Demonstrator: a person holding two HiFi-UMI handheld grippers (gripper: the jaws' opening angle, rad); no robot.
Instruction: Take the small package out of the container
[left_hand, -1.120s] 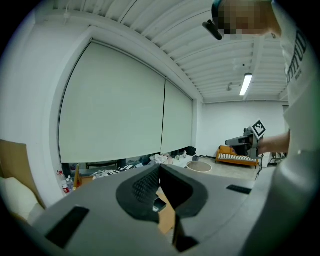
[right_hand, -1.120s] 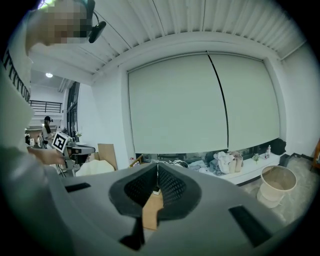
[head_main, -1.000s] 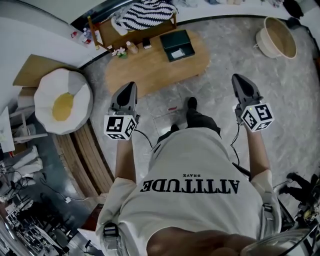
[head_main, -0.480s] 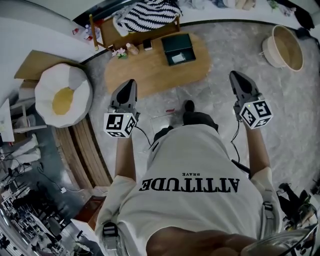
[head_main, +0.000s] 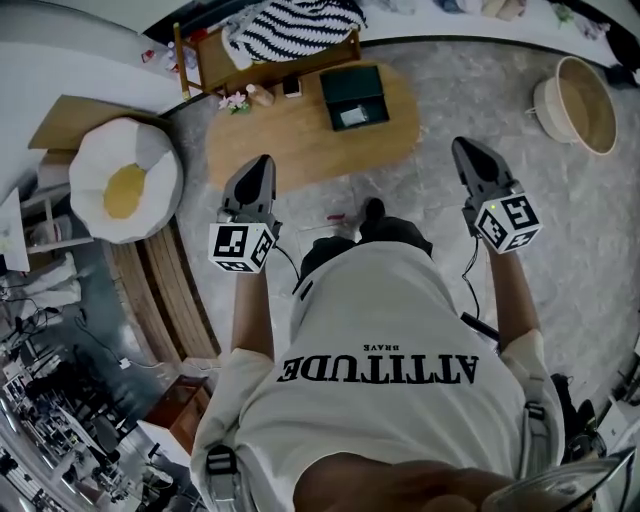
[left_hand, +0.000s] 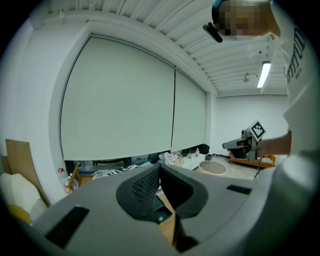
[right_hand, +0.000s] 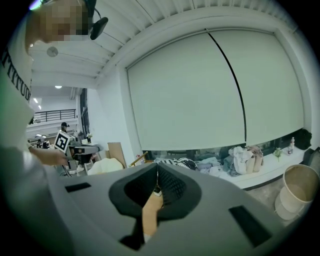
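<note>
both arms stretched forward at waist height, left gripper (head_main: 260, 166) and right gripper (head_main: 462, 150) well apart, jaws together (both empty).

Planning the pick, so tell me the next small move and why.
Probably step closer to the oval wooden table and bring the right gripper toward the dark green open box. The small white package lies inside it; the right gripper and the left gripper hang well short of the box, fingers closed on nothing.

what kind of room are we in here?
Looks like a living-room setup, possibly staged in a studio: low wooden table, fried-egg floor cushion, woven basket.
</note>
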